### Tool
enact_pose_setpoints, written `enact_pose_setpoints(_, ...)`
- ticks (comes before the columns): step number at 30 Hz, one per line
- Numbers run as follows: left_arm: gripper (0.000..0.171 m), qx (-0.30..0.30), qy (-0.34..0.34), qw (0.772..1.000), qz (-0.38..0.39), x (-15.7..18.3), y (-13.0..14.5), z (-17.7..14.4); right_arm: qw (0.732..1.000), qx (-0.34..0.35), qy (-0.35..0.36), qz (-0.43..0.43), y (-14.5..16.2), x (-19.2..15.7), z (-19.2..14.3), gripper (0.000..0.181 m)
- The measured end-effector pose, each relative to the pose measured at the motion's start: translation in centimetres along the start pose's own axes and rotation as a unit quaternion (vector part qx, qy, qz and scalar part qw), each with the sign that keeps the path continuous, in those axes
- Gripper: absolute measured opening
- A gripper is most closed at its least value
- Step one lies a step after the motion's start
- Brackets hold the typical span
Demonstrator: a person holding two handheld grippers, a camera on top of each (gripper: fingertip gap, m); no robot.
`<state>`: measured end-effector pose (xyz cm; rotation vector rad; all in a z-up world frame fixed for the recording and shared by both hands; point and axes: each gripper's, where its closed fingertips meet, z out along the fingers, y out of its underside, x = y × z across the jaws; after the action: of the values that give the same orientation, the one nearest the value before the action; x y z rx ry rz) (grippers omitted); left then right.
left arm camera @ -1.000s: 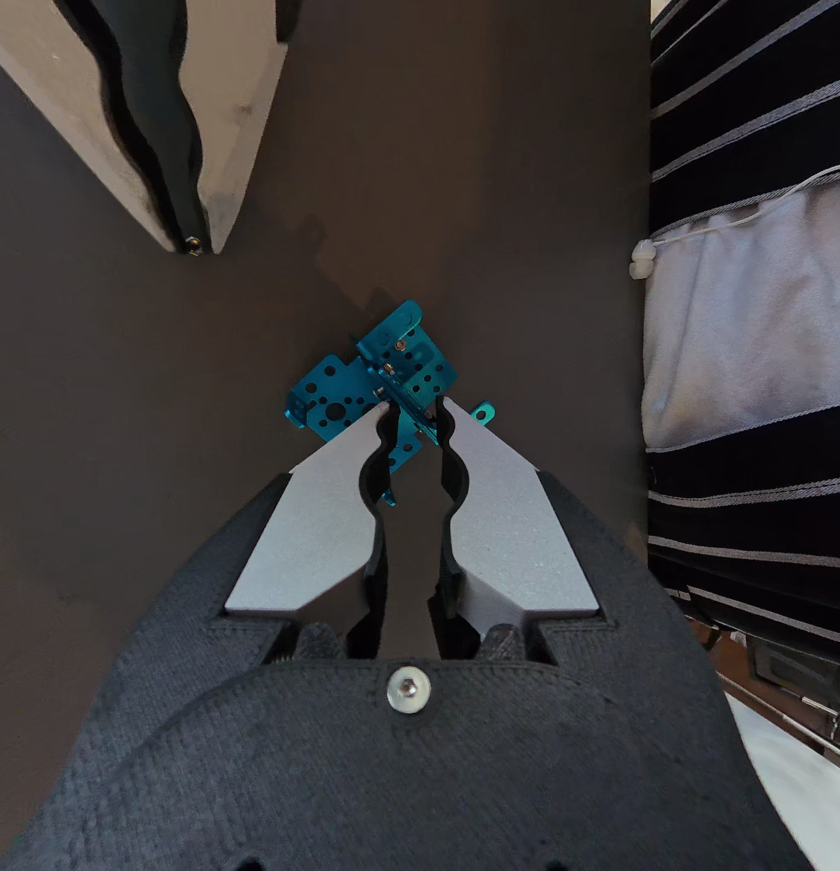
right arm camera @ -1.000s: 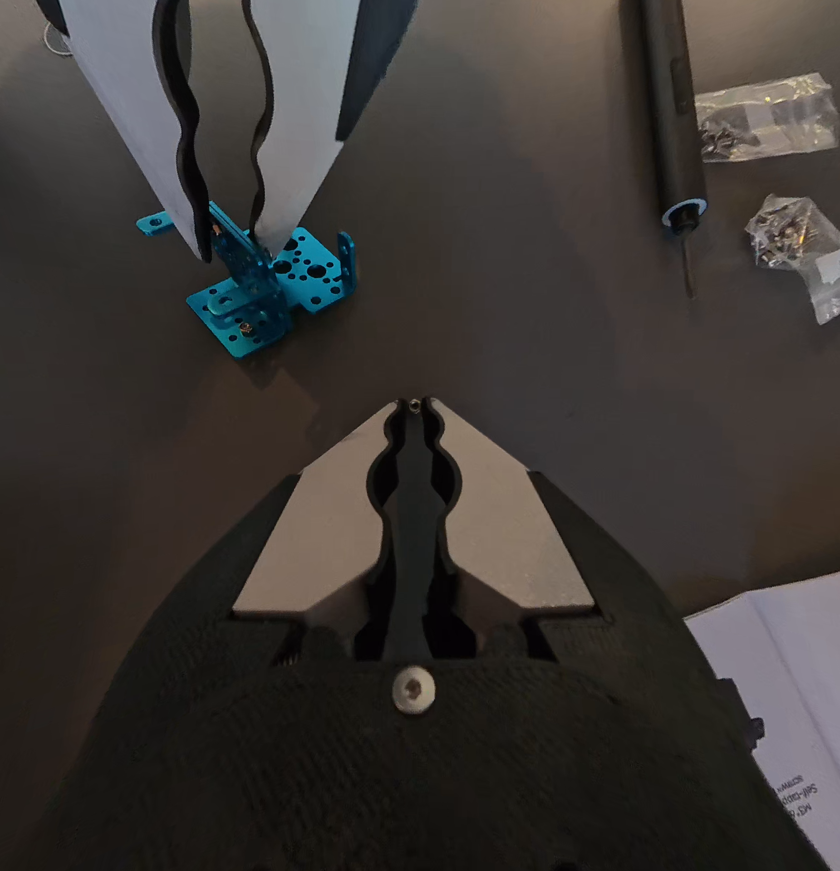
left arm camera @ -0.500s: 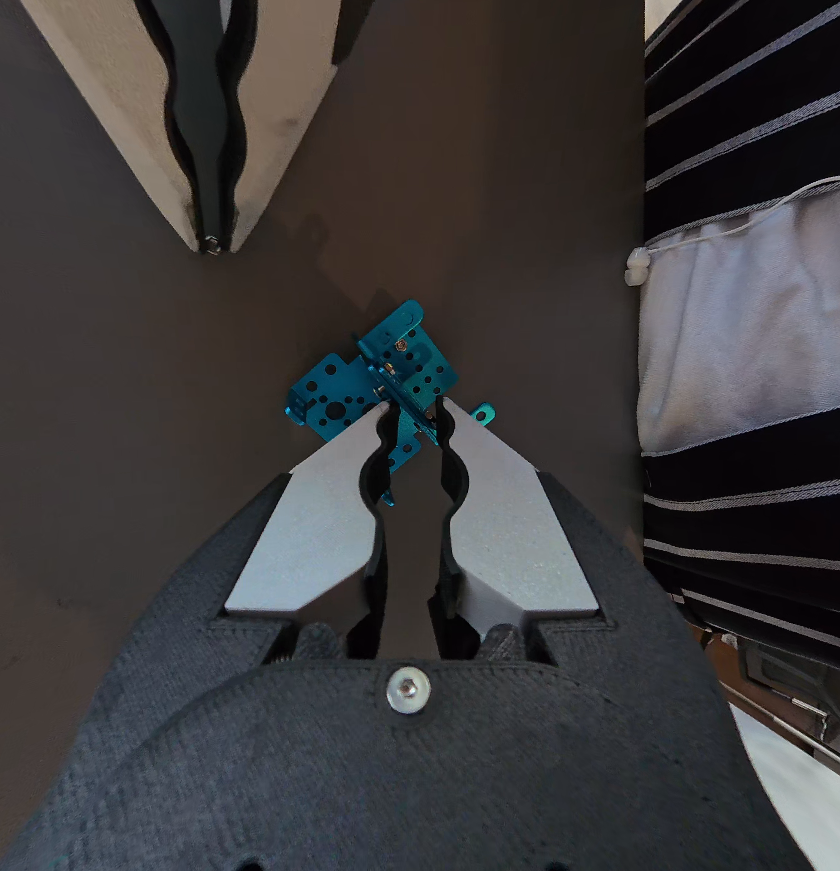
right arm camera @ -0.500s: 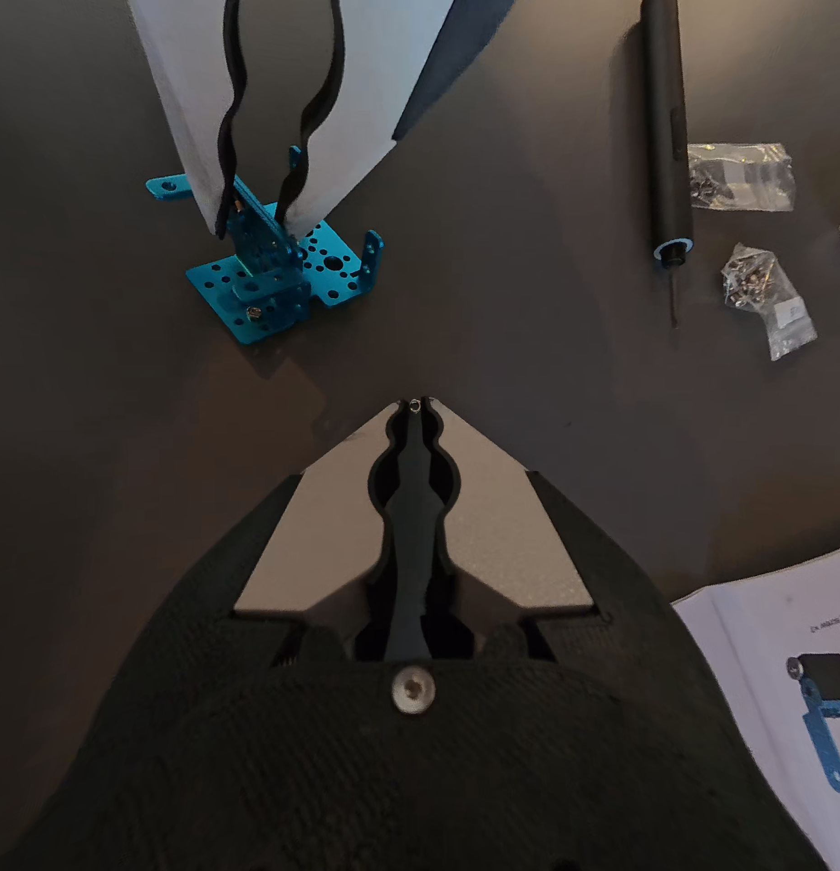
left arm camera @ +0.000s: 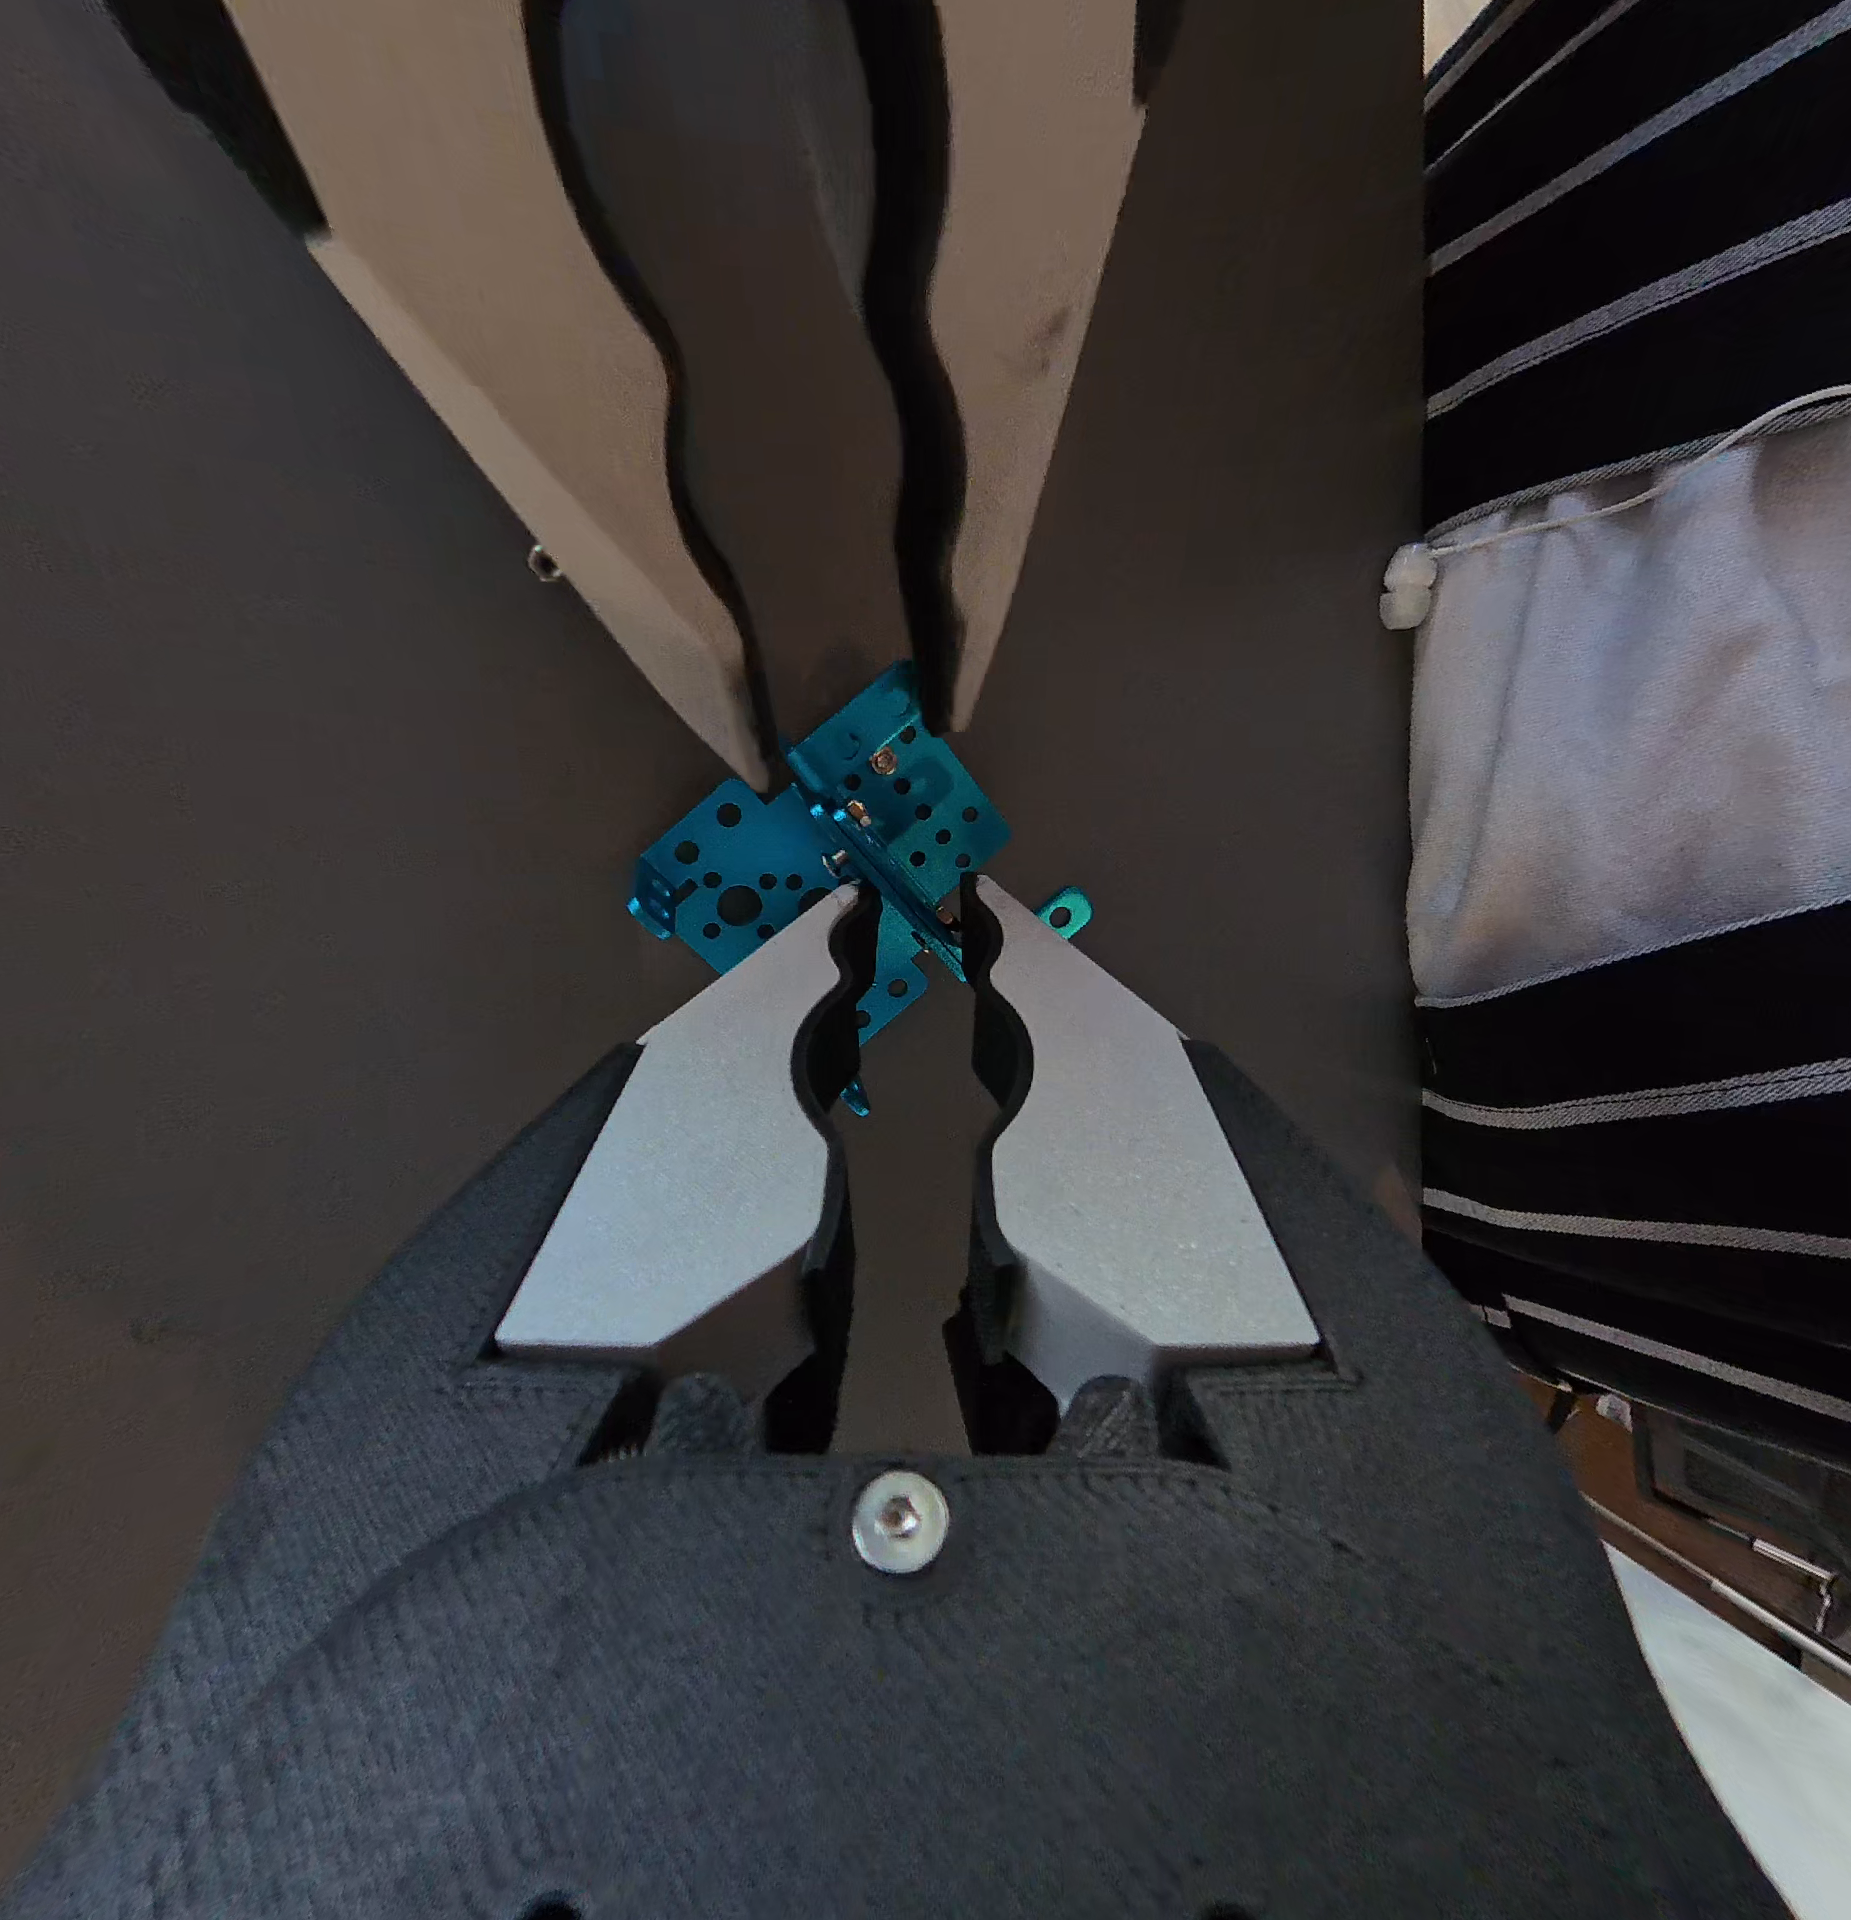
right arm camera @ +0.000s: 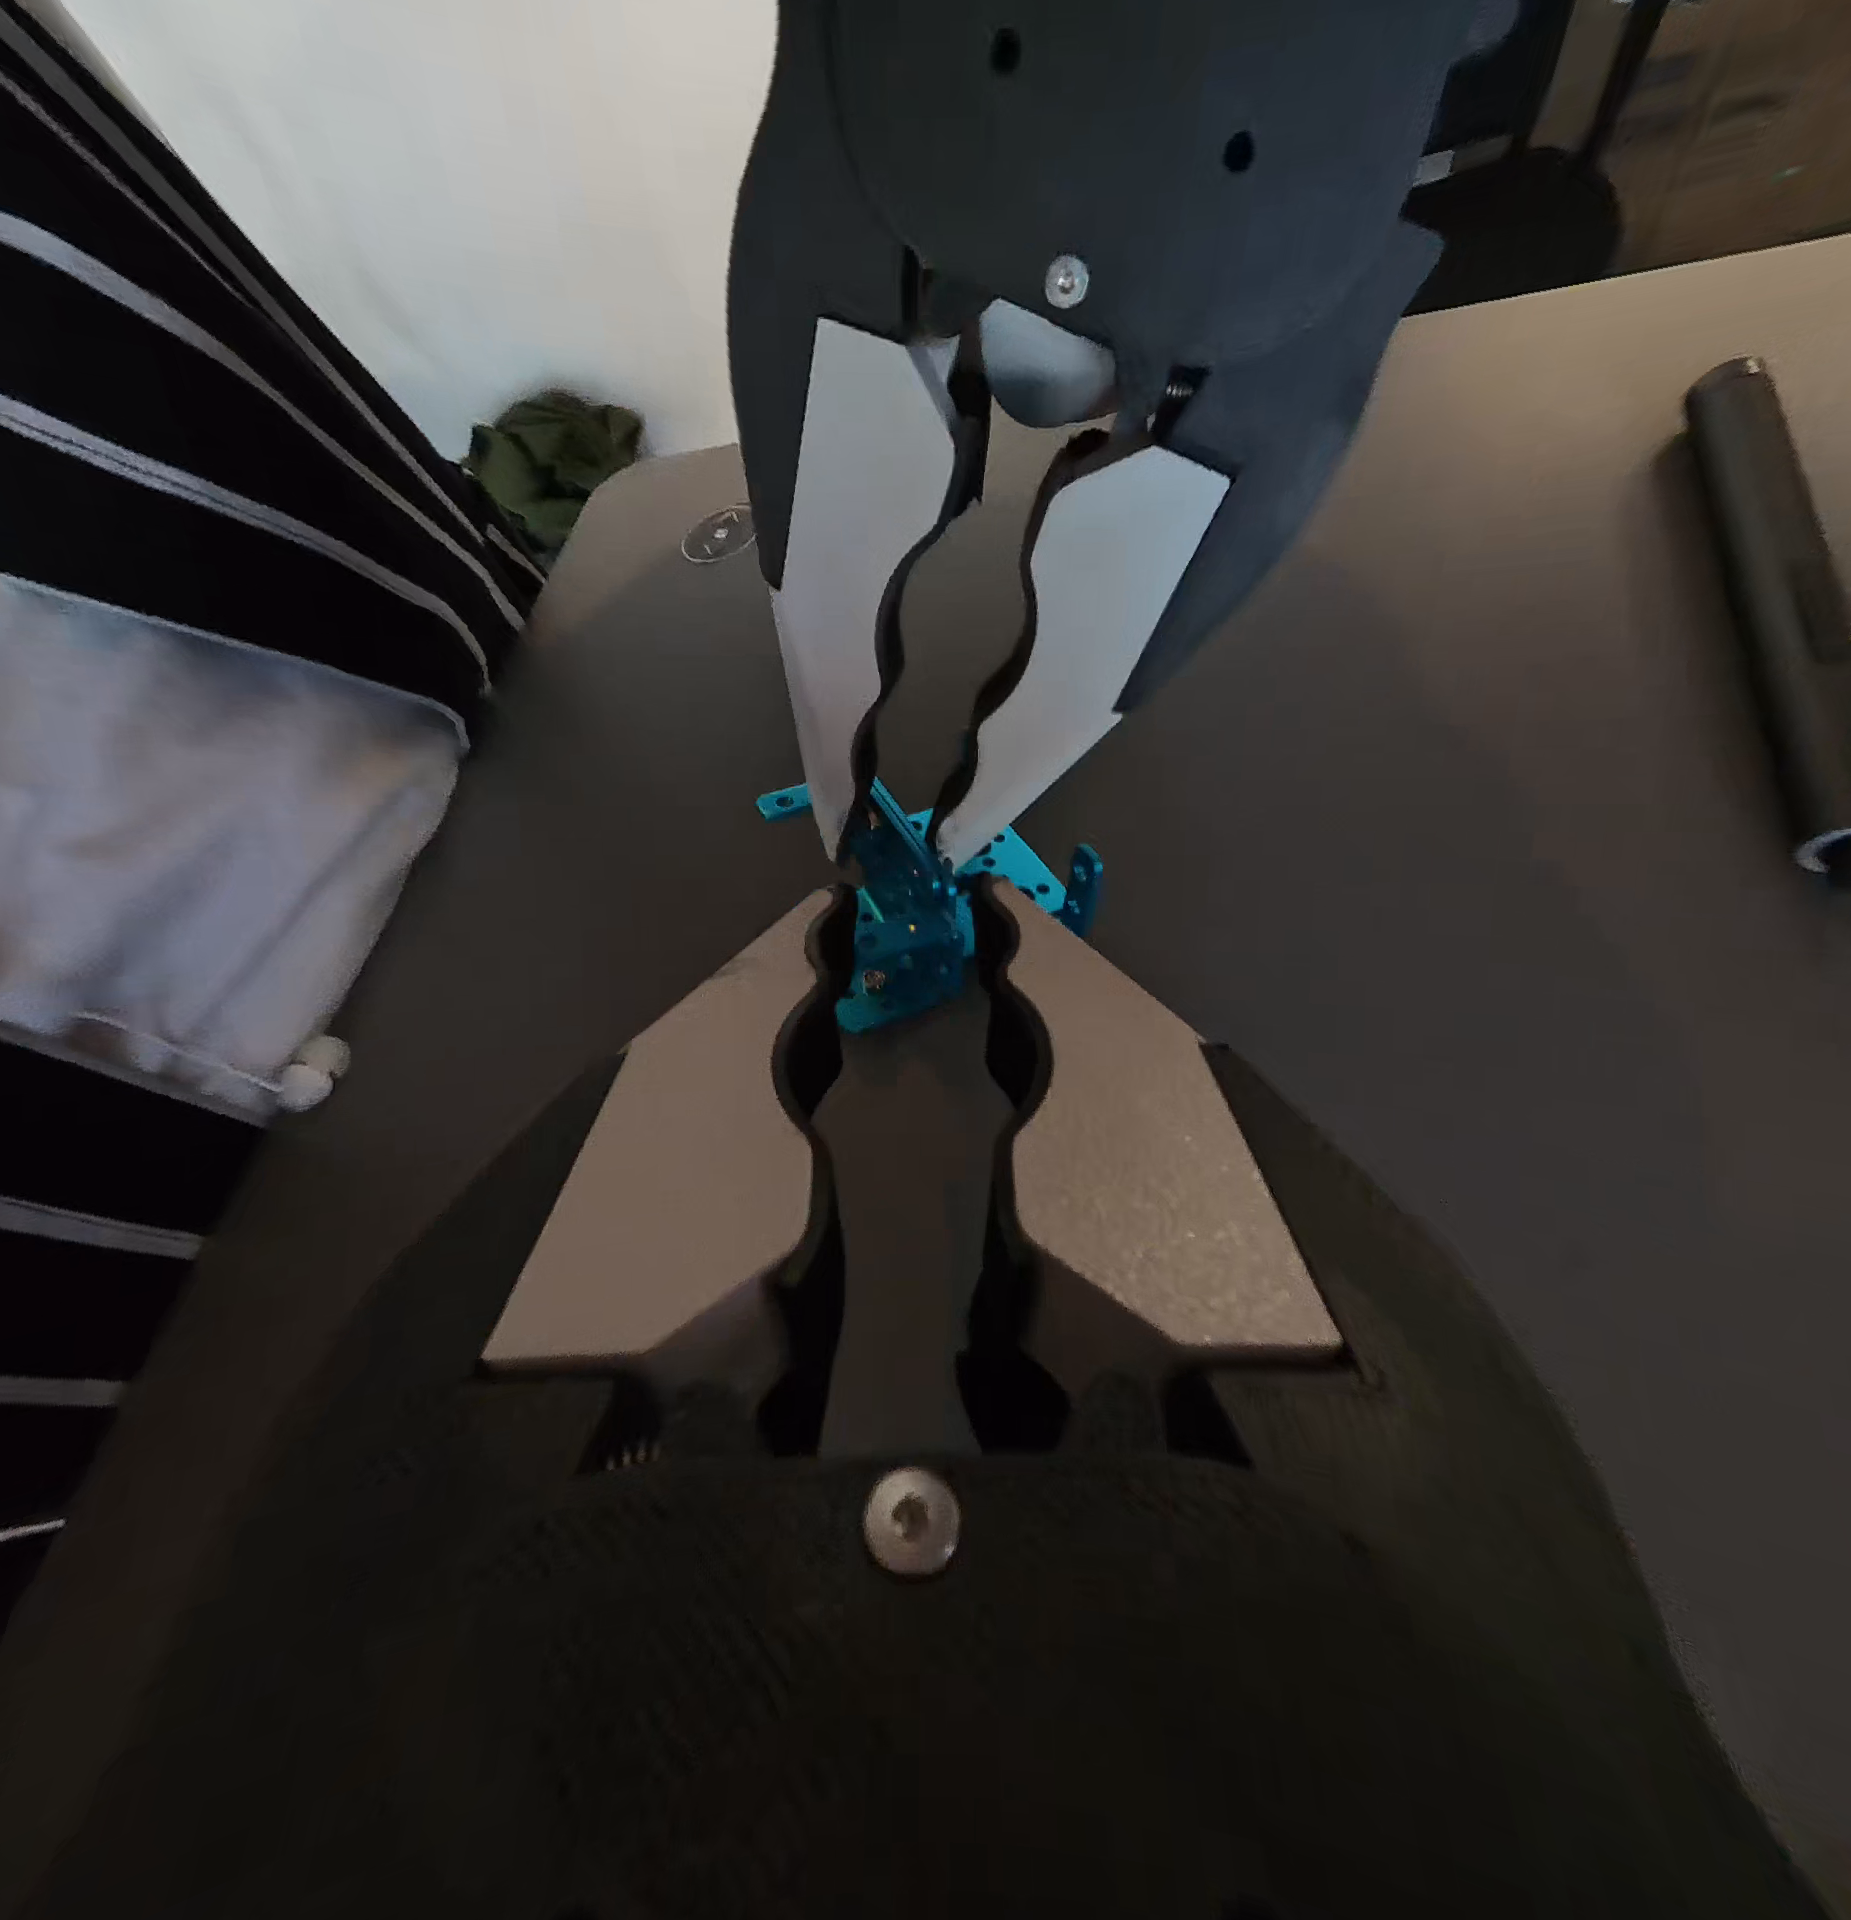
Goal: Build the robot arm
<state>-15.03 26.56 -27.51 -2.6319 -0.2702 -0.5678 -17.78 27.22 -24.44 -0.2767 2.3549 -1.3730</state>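
A blue perforated metal bracket assembly stands on the dark table. My left gripper is shut on its upright plate from the near side. My right gripper comes in from the far side, open, with one finger on each side of the assembly's far end. In the right wrist view my right gripper straddles the blue assembly, and the left gripper reaches down onto it from above. A small metal nut lies loose on the table beside the right gripper.
A black screwdriver lies on the table at the right. A person in a dark striped garment with a pale apron stands at the table's edge. A green cloth lies beyond the far end. Across from one pair of fingers to the other is roughly 4 cm.
My right gripper was shut on the small nut away from the assembly. It has opened, left the nut on the table and moved in around the assembly. The left gripper has not moved.
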Motion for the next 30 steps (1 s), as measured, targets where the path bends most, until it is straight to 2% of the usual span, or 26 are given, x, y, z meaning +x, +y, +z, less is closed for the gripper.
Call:
enact_pose_setpoints(4, 0.015, 0.000, -0.002, 1.000, 0.002, 0.0, 0.0, 0.0, 0.998, 0.029, -0.038, 0.049, -0.7, 0.1, 0.6, 0.022)
enact_pose_setpoints(8, 0.015, -0.003, -0.003, 1.000, 0.003, 0.0, 0.0, 0.0, 0.991, 0.028, -0.089, 0.093, -0.6, 0.1, 0.7, 0.025)
enact_pose_setpoints(12, 0.015, -0.002, -0.004, 1.000, 0.004, 0.0, 0.0, 0.0, 0.992, 0.013, -0.090, 0.085, -0.2, -0.1, 1.1, 0.031)
enact_pose_setpoints(20, 0.015, 0.000, -0.002, 1.000, 0.003, 0.0, 0.0, 0.0, 0.992, -0.017, -0.101, 0.075, 0.5, -0.5, 1.9, 0.027)
enact_pose_setpoints(30, 0.017, 0.014, 0.011, 1.000, -0.020, 0.1, 0.0, 0.0, 0.992, -0.006, -0.106, 0.061, 0.3, -0.8, 1.7, 0.022)
